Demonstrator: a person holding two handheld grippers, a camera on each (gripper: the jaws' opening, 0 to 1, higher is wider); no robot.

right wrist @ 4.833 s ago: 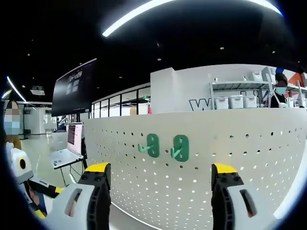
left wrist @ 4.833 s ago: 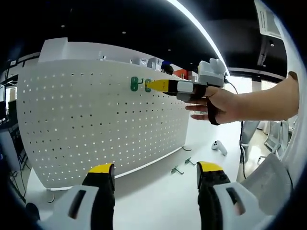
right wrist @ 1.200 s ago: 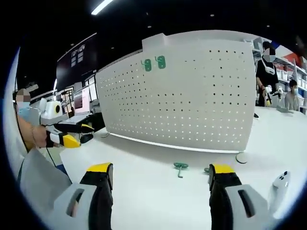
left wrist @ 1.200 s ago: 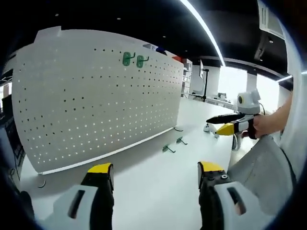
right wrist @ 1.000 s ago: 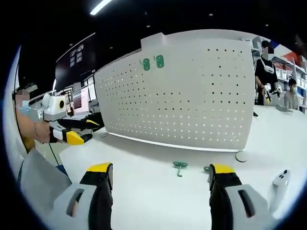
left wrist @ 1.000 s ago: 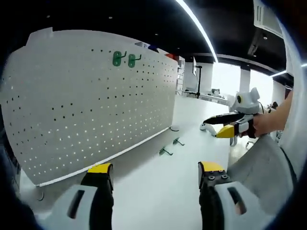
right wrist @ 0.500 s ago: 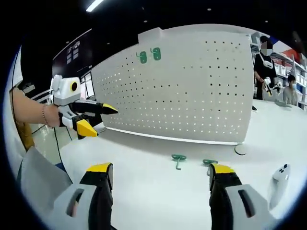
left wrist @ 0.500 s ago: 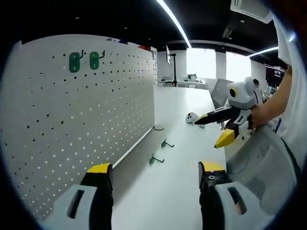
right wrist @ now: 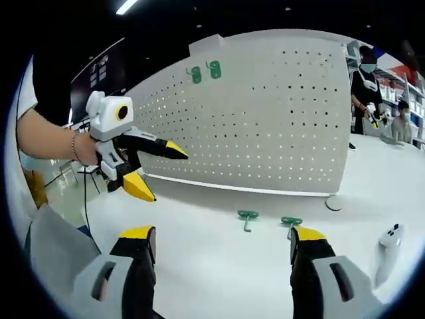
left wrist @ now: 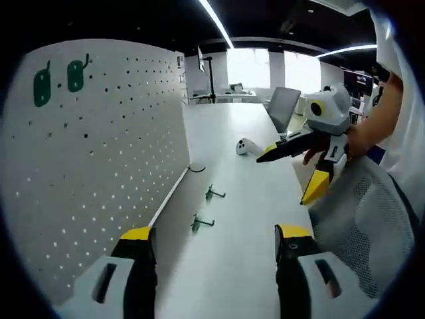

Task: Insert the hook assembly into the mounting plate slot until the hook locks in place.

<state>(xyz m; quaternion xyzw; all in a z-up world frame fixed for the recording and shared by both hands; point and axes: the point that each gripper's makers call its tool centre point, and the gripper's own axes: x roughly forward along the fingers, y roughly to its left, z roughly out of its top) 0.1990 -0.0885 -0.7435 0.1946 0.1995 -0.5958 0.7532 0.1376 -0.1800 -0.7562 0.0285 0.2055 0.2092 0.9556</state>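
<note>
The white pegboard mounting plate (left wrist: 99, 153) (right wrist: 265, 126) stands upright on the table and carries two green hooks (left wrist: 58, 81) (right wrist: 204, 72) near its top. Two more green hook assemblies (left wrist: 201, 222) (left wrist: 214, 194) lie flat on the table in front of it, side by side in the right gripper view (right wrist: 248, 216) (right wrist: 291, 221). My left gripper (left wrist: 214, 234) (right wrist: 163, 174) is open and holds nothing. My right gripper (right wrist: 220, 234) (left wrist: 287, 178) is open too, also holding nothing. Both hover above the table, short of the loose hooks.
A white handheld controller (left wrist: 247, 146) (right wrist: 388, 249) lies on the table beyond the hooks. The pegboard's foot (left wrist: 196, 169) (right wrist: 335, 203) rests on the tabletop. An office chair (left wrist: 282, 109) stands at the far end, and people stand behind the board (right wrist: 368, 80).
My right gripper has drawn back from the hung hooks on the pegboard to low over the table. The left gripper view has swung right. Each gripper has come closer to the other, both staying open.
</note>
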